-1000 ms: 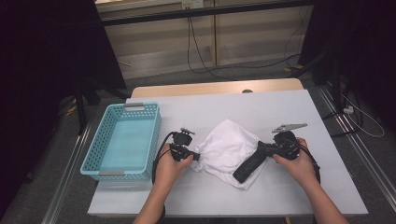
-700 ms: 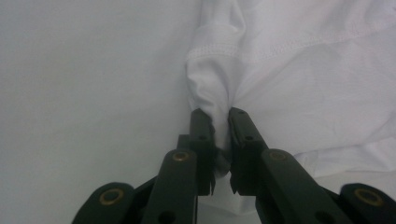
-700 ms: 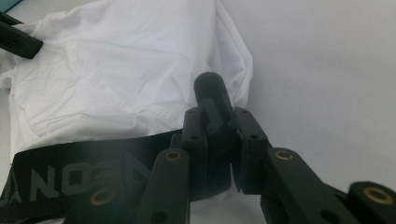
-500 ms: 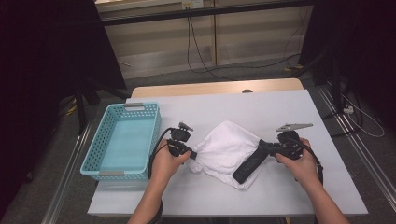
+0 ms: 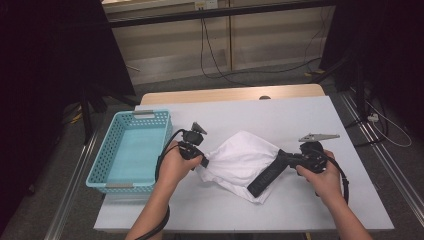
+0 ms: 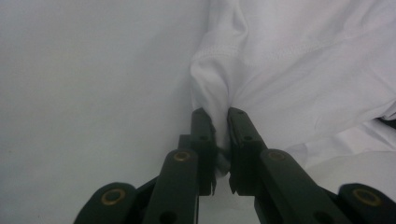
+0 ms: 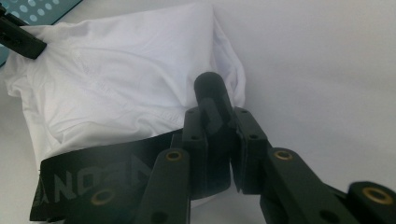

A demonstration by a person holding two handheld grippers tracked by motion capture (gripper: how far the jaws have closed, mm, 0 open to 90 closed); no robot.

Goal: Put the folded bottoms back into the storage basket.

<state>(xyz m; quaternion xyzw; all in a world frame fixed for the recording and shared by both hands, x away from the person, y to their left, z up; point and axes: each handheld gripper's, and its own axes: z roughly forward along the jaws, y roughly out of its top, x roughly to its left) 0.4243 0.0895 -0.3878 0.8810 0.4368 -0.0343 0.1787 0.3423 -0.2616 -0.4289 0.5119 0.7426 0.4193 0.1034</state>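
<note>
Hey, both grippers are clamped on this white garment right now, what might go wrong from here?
The left gripper pinches only a thin fold at the white garment's edge, so the fabric may slip out if pulled. The right gripper clamps the black waistband; pulling apart unevenly could bunch the garment or drag it toward the blue basket.

The left gripper has come up a little off the worktop, and its jaws have closed the last bit on the left corner of the white garment (a pinch of hem sits between them in the left gripper view). That corner is drawn up and towards the left, so the cloth there is pulled tauter than a second ago.
</note>
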